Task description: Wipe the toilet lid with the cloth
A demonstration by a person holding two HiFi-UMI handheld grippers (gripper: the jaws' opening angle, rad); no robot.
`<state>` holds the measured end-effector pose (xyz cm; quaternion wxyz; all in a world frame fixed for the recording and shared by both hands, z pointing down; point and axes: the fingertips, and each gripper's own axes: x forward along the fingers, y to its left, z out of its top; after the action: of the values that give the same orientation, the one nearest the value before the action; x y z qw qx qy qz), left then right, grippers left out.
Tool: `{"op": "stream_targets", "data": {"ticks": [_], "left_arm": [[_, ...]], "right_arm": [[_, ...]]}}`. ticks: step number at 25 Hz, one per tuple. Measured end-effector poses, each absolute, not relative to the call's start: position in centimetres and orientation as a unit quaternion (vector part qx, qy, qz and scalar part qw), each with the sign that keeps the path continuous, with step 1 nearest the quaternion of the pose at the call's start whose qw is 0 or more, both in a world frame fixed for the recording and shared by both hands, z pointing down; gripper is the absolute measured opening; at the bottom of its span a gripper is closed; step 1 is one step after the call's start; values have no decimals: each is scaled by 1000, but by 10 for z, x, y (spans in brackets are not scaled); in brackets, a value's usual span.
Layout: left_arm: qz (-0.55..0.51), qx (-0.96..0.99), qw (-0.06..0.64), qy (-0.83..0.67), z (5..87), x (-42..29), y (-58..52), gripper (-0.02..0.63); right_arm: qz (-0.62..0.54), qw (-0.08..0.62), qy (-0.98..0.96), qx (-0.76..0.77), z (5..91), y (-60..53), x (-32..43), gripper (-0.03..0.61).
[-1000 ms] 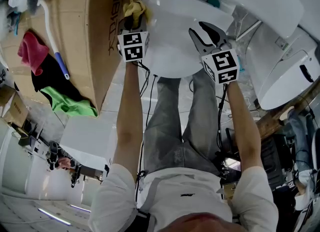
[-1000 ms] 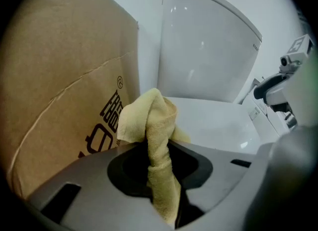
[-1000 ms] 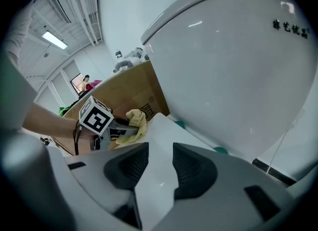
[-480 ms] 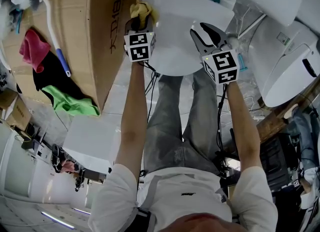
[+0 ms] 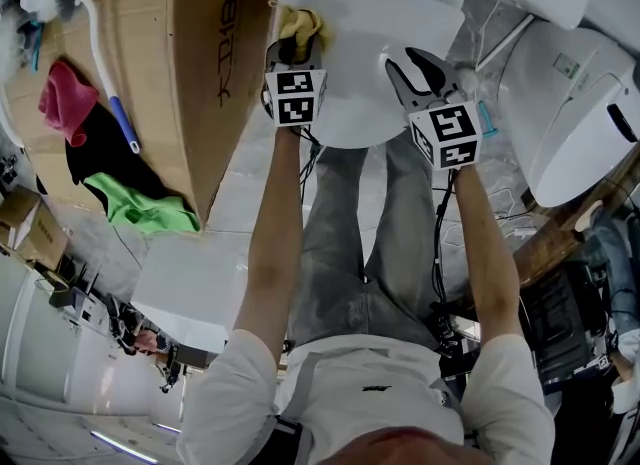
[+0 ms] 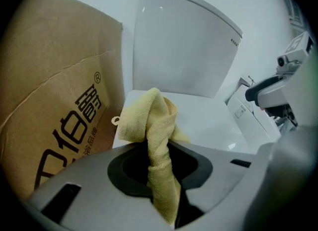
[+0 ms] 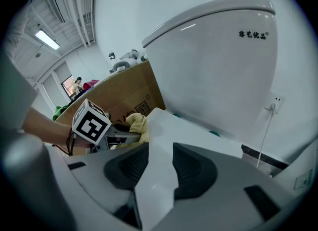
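Note:
The white toilet lid [image 5: 365, 48] lies at the top centre of the head view, with the tank [image 6: 184, 46] behind it. My left gripper [image 5: 297, 43] is shut on a yellow cloth [image 5: 299, 24], which bunches out past the jaws onto the lid's left part [image 6: 208, 125]. The cloth [image 6: 158, 135] hangs twisted between the left gripper's jaws [image 6: 160, 173]. My right gripper [image 5: 418, 65] sits at the lid's right front edge. In the right gripper view the lid's edge [image 7: 164, 140] runs between the jaws of the right gripper [image 7: 156, 175], which are closed on it. The cloth [image 7: 136, 125] shows beyond.
A big cardboard box [image 5: 180, 73] stands tight against the toilet's left side. On it lie a red rag [image 5: 65, 103], a green rag [image 5: 135, 208] and a blue-handled brush [image 5: 112, 103]. Another white toilet [image 5: 580, 133] stands at the right. The person's legs are below the lid.
My left gripper has carried the cloth to the right, from the lid's left edge further onto the lid. The right gripper has kept its place at the lid's edge.

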<state>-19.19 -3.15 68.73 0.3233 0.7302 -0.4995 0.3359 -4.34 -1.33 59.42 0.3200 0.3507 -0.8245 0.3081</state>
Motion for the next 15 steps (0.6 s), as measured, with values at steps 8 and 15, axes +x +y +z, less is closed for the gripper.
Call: {"op": "stream_targets", "data": {"ticks": [8,15], "left_arm": [[344,743,325,-473,688,-155,-18,104],[354,757,317,-450,687,-123,-10,104]], "right_arm": [[316,322,-816,361,598,-4,-23,167],[323,318,-810,372,599,2,-4,167]]}}
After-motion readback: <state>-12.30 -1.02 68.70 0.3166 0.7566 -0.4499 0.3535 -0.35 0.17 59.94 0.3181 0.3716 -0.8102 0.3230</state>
